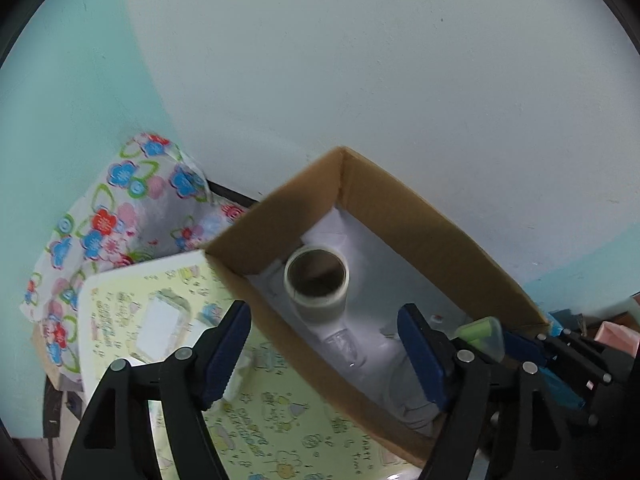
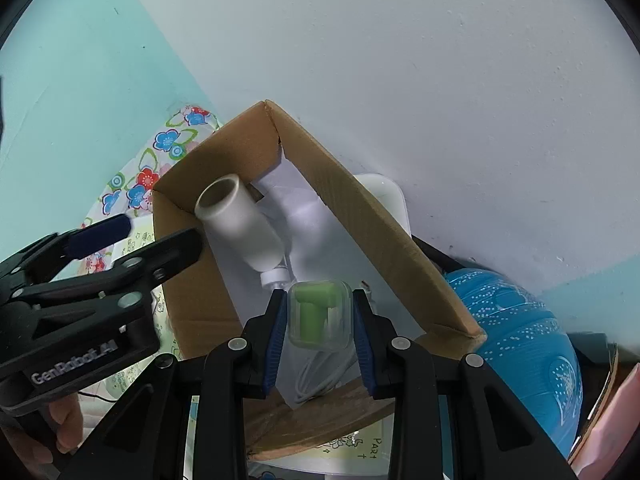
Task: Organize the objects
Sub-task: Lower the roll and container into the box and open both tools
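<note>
An open cardboard box (image 1: pixel 420 216) (image 2: pixel 224 160) lined with white paper stands against the wall. Inside lie a white tape roll (image 1: pixel 316 284) (image 2: pixel 240 220), a small clear bottle (image 1: pixel 346 346) and a white cable (image 2: pixel 320 376). My right gripper (image 2: pixel 320 312) is shut on a clear plastic case with a green item inside (image 2: pixel 320 308), held over the box's near end; the case also shows in the left wrist view (image 1: pixel 482 332). My left gripper (image 1: pixel 324 356) is open and empty, straddling the box's left wall; it also shows in the right wrist view (image 2: pixel 136 232).
A yellow printed tray (image 1: pixel 160 320) lies left of the box. A floral cloth (image 1: pixel 120 208) (image 2: pixel 160 152) sits behind it in the corner. A blue dotted object (image 2: pixel 520 328) and a pink item (image 2: pixel 612 420) lie right of the box. A white object (image 2: pixel 384 192) stands behind the box.
</note>
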